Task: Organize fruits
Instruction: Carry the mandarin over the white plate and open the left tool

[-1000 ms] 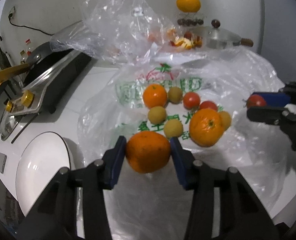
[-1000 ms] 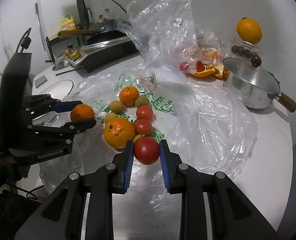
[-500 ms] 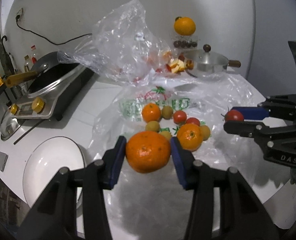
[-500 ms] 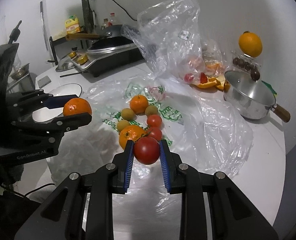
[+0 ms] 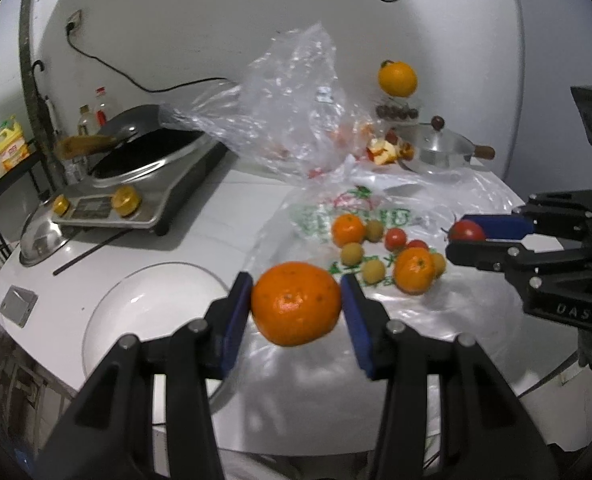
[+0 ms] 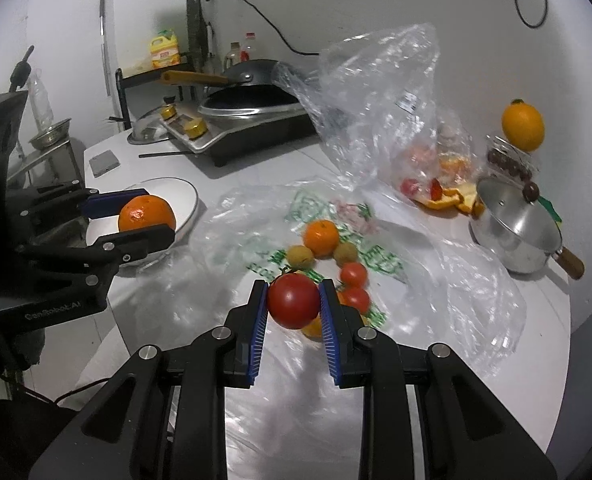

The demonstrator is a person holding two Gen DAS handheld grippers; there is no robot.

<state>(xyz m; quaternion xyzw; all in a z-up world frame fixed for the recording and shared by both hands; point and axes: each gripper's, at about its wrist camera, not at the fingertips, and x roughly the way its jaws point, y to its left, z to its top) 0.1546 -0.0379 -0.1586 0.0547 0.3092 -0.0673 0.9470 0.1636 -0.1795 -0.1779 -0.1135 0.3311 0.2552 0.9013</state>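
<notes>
- Step in hand: transfer phase, both picks done, fruit carried off the pile.
- Left gripper (image 5: 296, 306) clamped on a mandarin (image 5: 296, 304), blue pads pressing both flanks; fruit held in the air, off the plastic sheet (image 5: 476, 200), near the white plate (image 5: 136, 312).
- Right gripper (image 6: 293, 300) clenched on a red tomato (image 6: 293, 300), stem up, held above the sheet and over the remaining pile.
- Left on the sheet: two more mandarins (image 5: 348, 229), a few small red tomatoes (image 5: 395, 239), several small yellow-brown round fruits (image 5: 352, 254), kind unclear.
- Plate looks empty at the near left edge of the white counter (image 5: 224, 208), beside the induction cooker (image 5: 136, 196).
- Likely next: bring mandarin over plate, lower until close to the surface, then release; round fruit prone to rolling, so low drop needed.
- Tomato destination not evident; no second dish visible, maybe same plate, grouped apart.
- Risk: soft tomato under tight clamp, bruising possible; crinkled sheet edge overlapping plate rim may snag.
</notes>
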